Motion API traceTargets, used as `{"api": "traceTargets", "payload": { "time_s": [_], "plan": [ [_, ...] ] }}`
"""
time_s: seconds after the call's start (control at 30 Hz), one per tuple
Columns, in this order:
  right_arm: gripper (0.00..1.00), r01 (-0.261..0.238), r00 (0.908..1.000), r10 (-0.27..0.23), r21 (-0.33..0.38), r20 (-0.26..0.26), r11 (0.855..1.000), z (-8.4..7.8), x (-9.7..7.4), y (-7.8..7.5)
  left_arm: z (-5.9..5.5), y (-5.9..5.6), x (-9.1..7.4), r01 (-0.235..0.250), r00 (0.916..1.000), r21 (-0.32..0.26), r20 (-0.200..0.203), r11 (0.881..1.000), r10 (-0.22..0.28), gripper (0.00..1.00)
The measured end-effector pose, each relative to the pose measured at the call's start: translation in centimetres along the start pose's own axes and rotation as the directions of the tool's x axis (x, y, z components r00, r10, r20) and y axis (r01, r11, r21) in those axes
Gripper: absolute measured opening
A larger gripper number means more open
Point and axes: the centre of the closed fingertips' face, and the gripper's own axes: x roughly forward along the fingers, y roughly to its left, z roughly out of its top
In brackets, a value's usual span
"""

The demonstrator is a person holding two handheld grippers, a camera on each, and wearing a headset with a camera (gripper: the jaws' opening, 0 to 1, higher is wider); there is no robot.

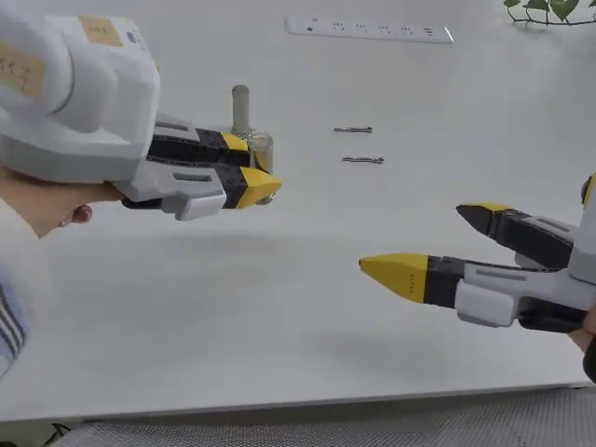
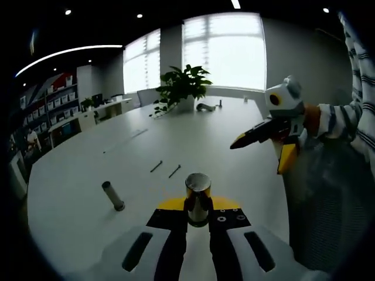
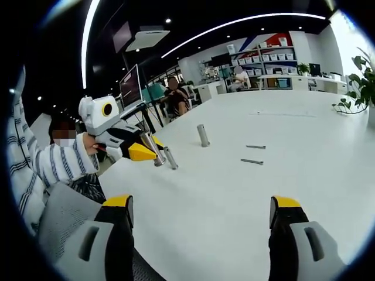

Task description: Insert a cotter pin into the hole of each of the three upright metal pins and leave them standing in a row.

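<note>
Left hand-held gripper (image 2: 198,206) clamps metal pin (image 2: 198,185) between tips; right hand-held gripper (image 3: 201,204) gapes.

A grey metal pin (image 1: 240,107) stands upright. Two thin cotter pins (image 1: 353,129) lie flat and parallel, to the right of it. A second metal pin (image 2: 198,192) sits clamped in the left gripper (image 2: 199,206), just beside the standing one.

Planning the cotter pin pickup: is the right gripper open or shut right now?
Open. The right gripper has its yellow-tipped jaws wide apart in its own view and the head view, with nothing between them.
</note>
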Motion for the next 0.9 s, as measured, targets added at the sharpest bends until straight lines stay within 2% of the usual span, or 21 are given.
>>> {"api": "traceTargets", "payload": {
  "time_s": [0.07,0.1,0.23,0.43,0.6,0.8,0.9],
  "plan": [
    [0.96,0.001,1.0000,-0.001,-0.003,-0.006,1.000,-0.1,0.0,0.0,-0.7,-0.1,0.4,-0.003,1.0000,-0.007,-0.007,1.000,0.003,0.09],
    [0.96,0.001,1.0000,-0.001,-0.005,-0.008,1.000,-0.1,0.0,0.0,-0.8,-0.2,0.5,-0.004,0.9999,-0.006,-0.012,1.000,0.004,0.09],
    [0.95,-0.001,0.9999,0.000,-0.008,-0.015,1.000,-0.3,0.0,0.0,-1.7,-1.1,1.3,0.024,0.9990,-0.007,-0.037,1.000,-0.024,0.09],
    [0.95,0.008,0.9991,-0.009,-0.025,-0.042,1.000,-0.8,0.0,-0.2,-2.5,-1.9,2.4,0.045,0.9977,0.011,-0.051,0.999,-0.045,0.09],
    [0.95,0.011,0.9988,-0.012,-0.032,-0.047,0.999,-0.9,0.0,-0.2,-3.1,-2.0,3.2,0.046,0.9969,0.013,-0.065,0.999,-0.045,0.09],
    [0.95,0.005,0.9985,-0.007,-0.033,-0.054,0.999,-1.1,0.1,-0.1,-3.6,-2.5,3.9,0.066,0.9953,0.056,-0.075,0.996,-0.061,0.09],
    [0.95,0.002,0.9985,-0.004,-0.034,-0.055,0.999,-1.1,0.1,-0.1,-3.8,-2.9,4.3,0.086,0.9938,0.041,-0.074,0.996,-0.082,0.09]
  ]
}}
